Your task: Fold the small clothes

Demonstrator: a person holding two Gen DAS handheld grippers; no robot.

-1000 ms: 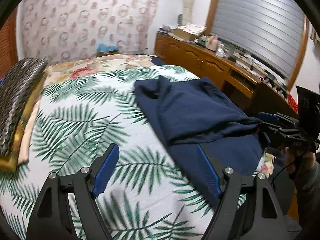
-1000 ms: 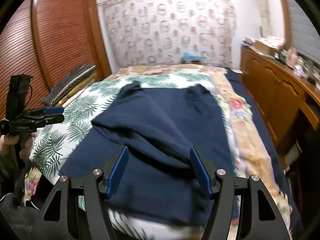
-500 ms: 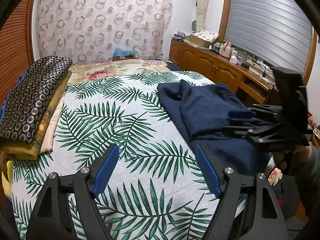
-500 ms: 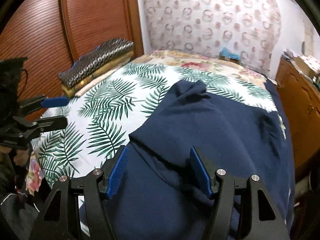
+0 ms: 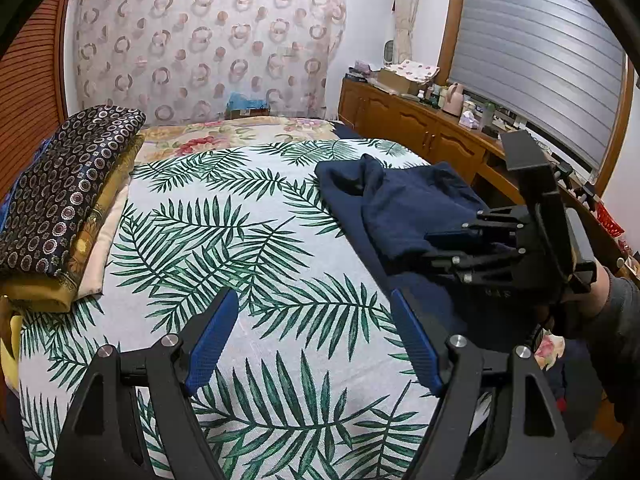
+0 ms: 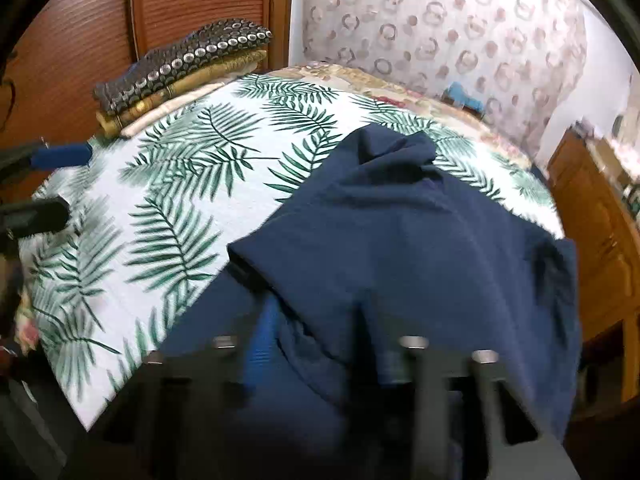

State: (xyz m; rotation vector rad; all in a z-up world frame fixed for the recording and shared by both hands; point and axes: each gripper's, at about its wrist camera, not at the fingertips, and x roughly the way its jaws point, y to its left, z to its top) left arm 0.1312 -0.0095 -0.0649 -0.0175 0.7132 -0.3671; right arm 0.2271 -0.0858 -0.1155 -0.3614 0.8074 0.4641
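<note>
A: Where are the grippers?

B: The left gripper (image 5: 314,338) hangs over the bed with its jaws spread wide, nothing between them. The right gripper (image 6: 316,344) is blurred; whether it is clenched on cloth I cannot tell.

A: And the garment?

B: The navy garment (image 6: 420,248) lies partly folded on the palm-leaf bedspread (image 5: 224,240), under the right gripper.

A: Containers?

B: A small box (image 5: 246,112) beyond the bed; contents unclear.

A: The room?

B: Folded blankets (image 5: 60,208), a wooden cabinet (image 5: 416,128), a ring-patterned curtain (image 5: 208,40).
</note>
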